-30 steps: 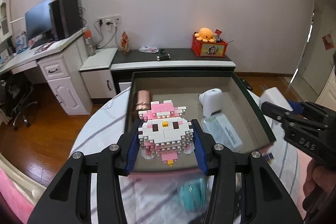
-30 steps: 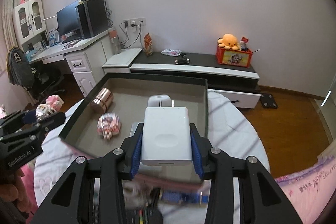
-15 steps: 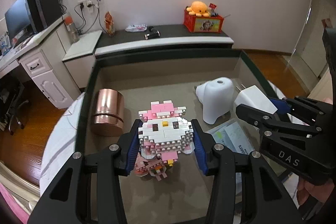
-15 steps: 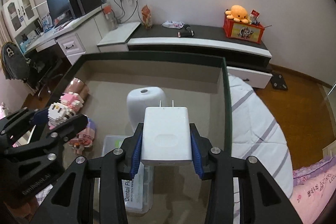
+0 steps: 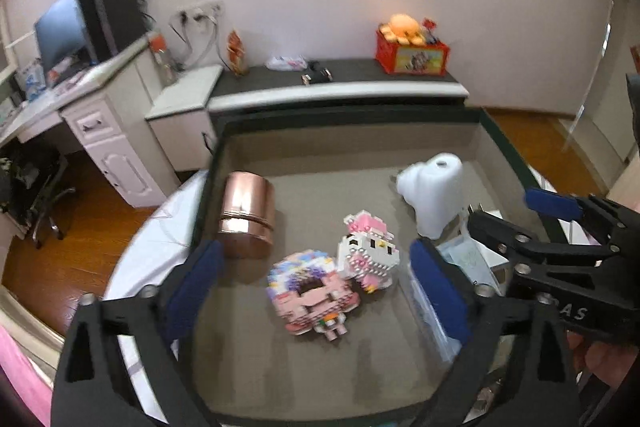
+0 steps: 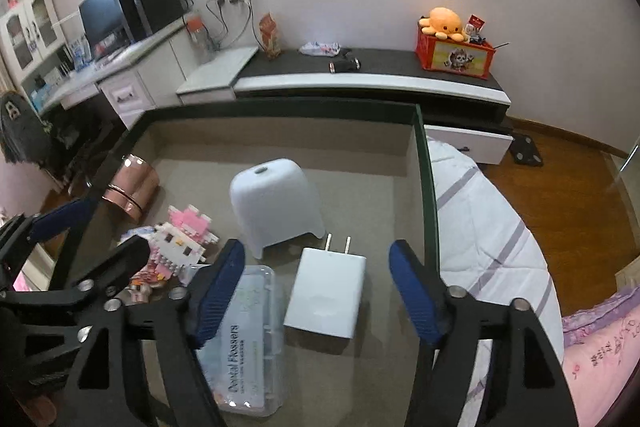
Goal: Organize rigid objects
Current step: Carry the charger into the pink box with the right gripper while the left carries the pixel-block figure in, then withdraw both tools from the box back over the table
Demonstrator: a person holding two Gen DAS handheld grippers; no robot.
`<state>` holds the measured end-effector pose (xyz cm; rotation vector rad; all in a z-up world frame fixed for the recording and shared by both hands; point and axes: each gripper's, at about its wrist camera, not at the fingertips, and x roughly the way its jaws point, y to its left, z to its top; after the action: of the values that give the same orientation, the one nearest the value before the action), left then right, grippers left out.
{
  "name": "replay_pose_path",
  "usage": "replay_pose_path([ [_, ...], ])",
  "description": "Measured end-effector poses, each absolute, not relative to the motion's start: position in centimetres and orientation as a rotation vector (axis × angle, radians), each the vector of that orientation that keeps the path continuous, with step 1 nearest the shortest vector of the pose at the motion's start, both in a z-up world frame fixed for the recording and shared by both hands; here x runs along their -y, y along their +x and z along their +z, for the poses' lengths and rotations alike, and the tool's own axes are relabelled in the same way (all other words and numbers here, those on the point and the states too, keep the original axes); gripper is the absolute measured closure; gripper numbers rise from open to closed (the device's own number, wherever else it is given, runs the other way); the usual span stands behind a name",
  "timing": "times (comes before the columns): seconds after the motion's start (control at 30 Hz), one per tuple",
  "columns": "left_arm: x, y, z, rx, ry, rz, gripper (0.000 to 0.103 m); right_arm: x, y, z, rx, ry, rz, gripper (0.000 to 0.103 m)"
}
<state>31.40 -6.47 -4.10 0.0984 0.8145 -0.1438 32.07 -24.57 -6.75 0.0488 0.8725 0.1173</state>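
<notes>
Grey felt is lining the floor of the dark-rimmed box we are working over, and both our grippers are hanging above it with nothing in them. Our left gripper is standing with its blue pads spread wide; below it the white-and-pink brick cat is resting on the felt, touching the pink brick figure lying flat beside it. Our right gripper is likewise spread wide, and the white charger is lying between its fingers, prongs pointing toward the white stool-shaped piece. A clear floss case is lying just left of the charger, and a copper tin is sitting by the left wall
</notes>
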Motion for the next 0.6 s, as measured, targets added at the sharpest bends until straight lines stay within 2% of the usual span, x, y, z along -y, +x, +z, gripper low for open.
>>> replay_pose_path([
  [0.23, 5.0, 26.5, -0.5, -0.707, 0.061, -0.143, 0.000, 23.2, 28.6, -3.3, -0.791, 0.033, 0.109, 0.017],
  [0.6, 2.0, 15.5, 4.8, -0.521, -0.037, -0.123, 0.000, 21.3, 16.9, 3.2, -0.562, 0.015, 0.105, 0.017],
])
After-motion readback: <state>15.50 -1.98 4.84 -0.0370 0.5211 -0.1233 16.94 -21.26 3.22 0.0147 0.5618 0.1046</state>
